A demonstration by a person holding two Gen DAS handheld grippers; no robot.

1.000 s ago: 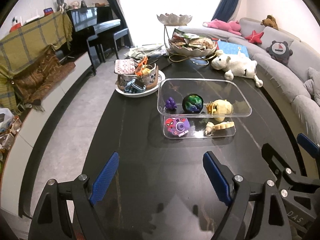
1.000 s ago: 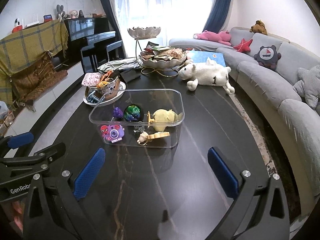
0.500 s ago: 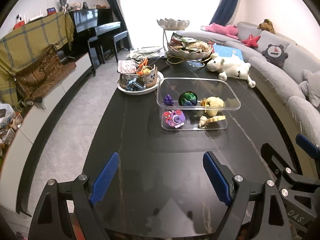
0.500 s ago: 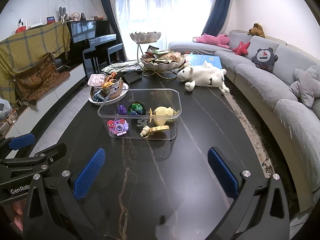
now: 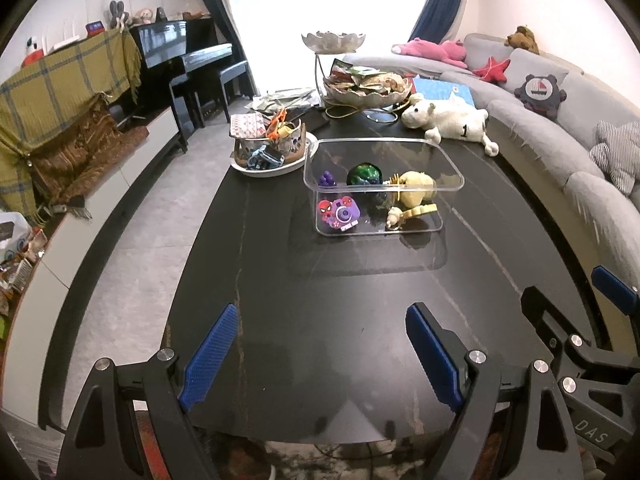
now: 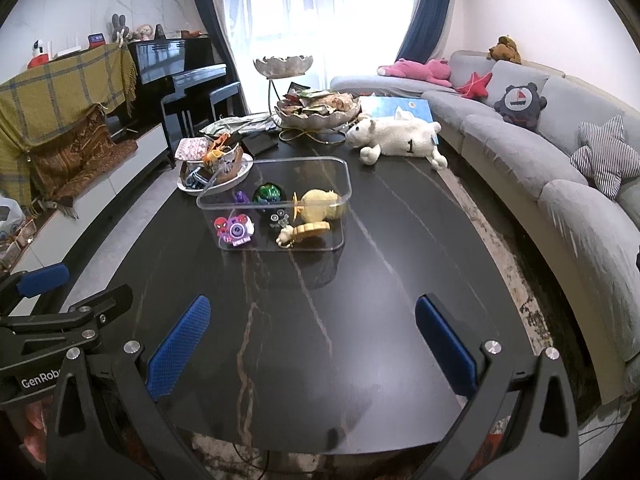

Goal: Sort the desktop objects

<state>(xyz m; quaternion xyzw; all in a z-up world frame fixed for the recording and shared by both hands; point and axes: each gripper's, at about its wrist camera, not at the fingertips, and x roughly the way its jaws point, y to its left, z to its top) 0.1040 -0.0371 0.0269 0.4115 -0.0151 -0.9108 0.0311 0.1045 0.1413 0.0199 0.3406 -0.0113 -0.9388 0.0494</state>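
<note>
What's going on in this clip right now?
A person holds two grippers over a dark table. The left gripper and right gripper are both open and empty, near the table's front edge. Small toys, including a purple toy camera and a green ball, sit inside a clear bin.

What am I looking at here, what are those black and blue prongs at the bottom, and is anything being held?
These are two handheld grippers, no robot arm. A person carries one in each hand, and each has a fisheye camera looking forward along its two blue-padded fingers. One picture comes from the left gripper, the other from the right gripper. Both are open and hold nothing. On the dark table stands a clear plastic box containing small toys, including a purple toy camera and a green ball. Behind it are a plate of odds and ends and a white plush animal.
</note>
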